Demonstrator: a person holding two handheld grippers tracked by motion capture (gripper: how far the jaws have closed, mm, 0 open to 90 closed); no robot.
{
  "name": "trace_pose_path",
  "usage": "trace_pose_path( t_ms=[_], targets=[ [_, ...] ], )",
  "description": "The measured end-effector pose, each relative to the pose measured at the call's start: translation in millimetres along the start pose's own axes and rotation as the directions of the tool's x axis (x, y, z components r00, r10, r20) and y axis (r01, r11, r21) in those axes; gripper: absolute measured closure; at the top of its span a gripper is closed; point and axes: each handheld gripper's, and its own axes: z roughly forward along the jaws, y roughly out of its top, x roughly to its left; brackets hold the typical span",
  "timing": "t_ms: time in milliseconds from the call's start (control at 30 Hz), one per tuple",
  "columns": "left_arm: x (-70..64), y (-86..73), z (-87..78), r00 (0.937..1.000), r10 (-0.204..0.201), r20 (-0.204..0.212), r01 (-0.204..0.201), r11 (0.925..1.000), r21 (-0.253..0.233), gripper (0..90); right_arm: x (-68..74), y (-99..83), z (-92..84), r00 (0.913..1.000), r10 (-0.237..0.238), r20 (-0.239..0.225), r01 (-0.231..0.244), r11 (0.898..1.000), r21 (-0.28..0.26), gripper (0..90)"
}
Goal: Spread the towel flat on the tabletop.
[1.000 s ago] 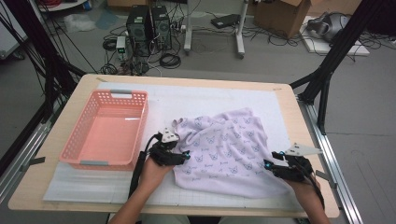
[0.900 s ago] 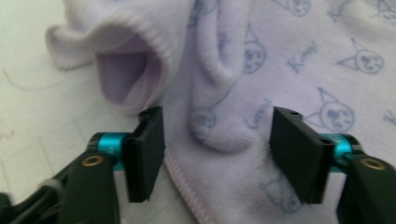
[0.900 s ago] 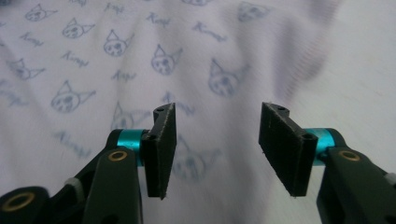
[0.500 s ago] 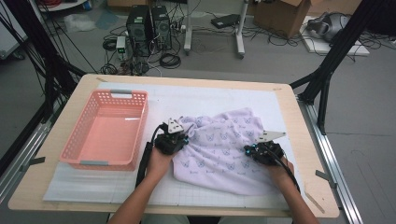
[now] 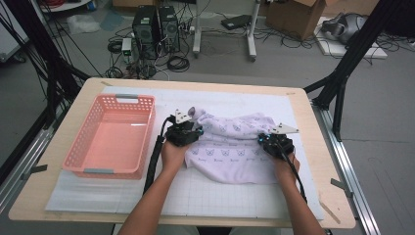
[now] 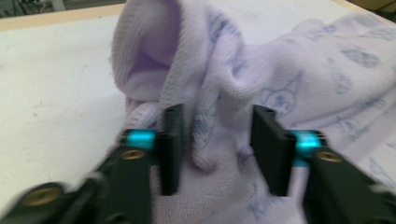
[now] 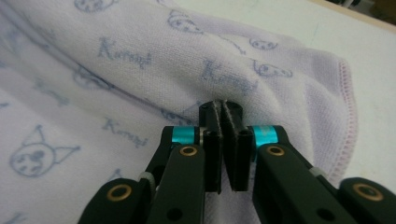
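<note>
High view: folding the lilac towel (image 5: 235, 147) on the white mat (image 5: 195, 196), beside the pink basket (image 5: 110, 137). Left gripper view: left gripper (image 6: 217, 144) having just been opening, jaws spread around a fold. Right gripper view: right gripper (image 7: 223, 112) pinching cloth. Next, probably regripping left.

The towel (image 5: 235, 147) lies on the mat (image 5: 147, 196), right of centre on the table (image 5: 58, 196). The basket (image 5: 111, 135) sits on the mat's left part, just left of the towel. The 2 grippers, left (image 5: 188, 131) and right (image 5: 270, 139), are at the towel's left and right ends.
</note>
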Motion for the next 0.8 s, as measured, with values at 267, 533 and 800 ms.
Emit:
trace_pose_path(
  t_ms=[267,533,800],
  targets=[
    [-14.0,-13.2,-42.7,0.9947,0.06,0.084,-0.056,0.9974,-0.046,42.8,-20.0,-8.9,-53.6,0.9982,0.052,-0.031,-0.056,0.991,-0.122,61.8],
    [-9.2,-38.8,-66.6,0.9887,0.035,0.146,-0.033,0.9994,-0.012,41.2,-42.0,-39.8,-77.0,0.9883,0.125,-0.088,-0.131,0.989,-0.07,48.7],
    [-9.0,-68.8,-92.3,0.98,0.002,0.199,-0.009,0.9993,0.035,49.2,-44.0,-64.7,-89.4,0.9852,0.131,-0.111,-0.133,0.991,-0.011,51.5]
  ],
)
